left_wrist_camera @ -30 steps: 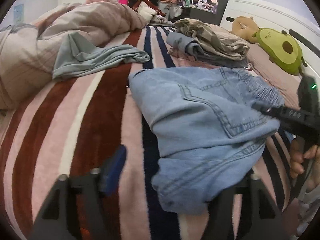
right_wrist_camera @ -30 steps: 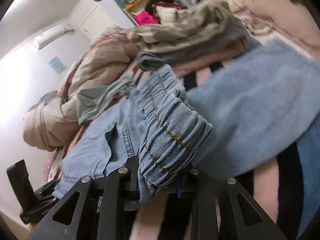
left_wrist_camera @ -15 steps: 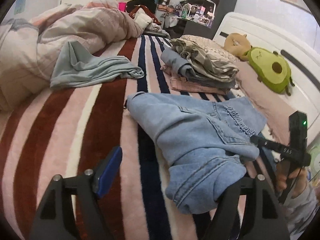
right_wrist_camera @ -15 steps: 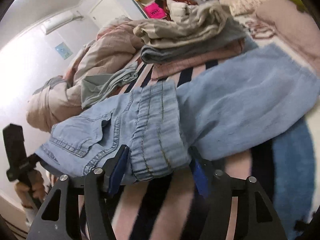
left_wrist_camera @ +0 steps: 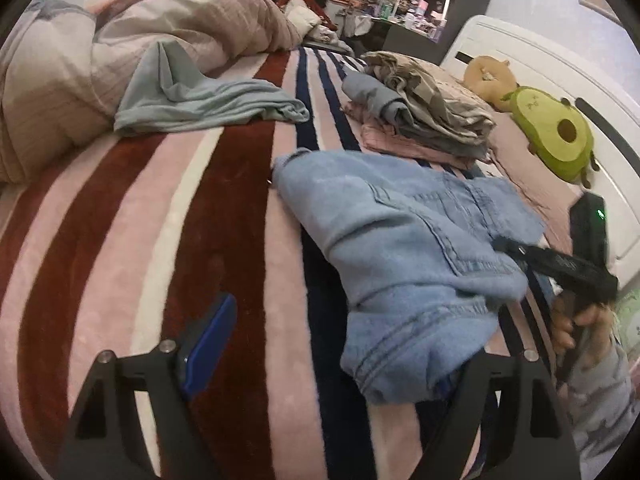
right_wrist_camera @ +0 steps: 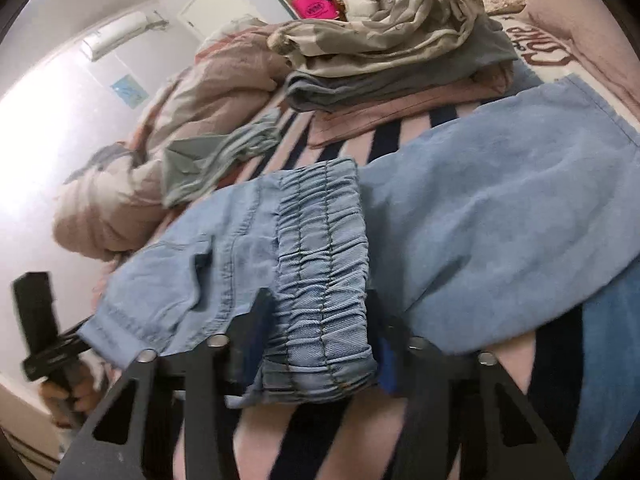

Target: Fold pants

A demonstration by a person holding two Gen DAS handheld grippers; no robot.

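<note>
Now that the right gripper (right_wrist_camera: 320, 332) has spread apart — a second ago it clenched the gathered waistband — the light-blue denim pants (left_wrist_camera: 404, 248) lie half-folded on the striped blanket (left_wrist_camera: 224, 216) (left gripper (left_wrist_camera: 324, 344) gaping too).

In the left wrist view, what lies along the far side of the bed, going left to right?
Bunched duvet → grey-green garment → stack of folded clothes → tan plush toy → avocado plush.
</note>
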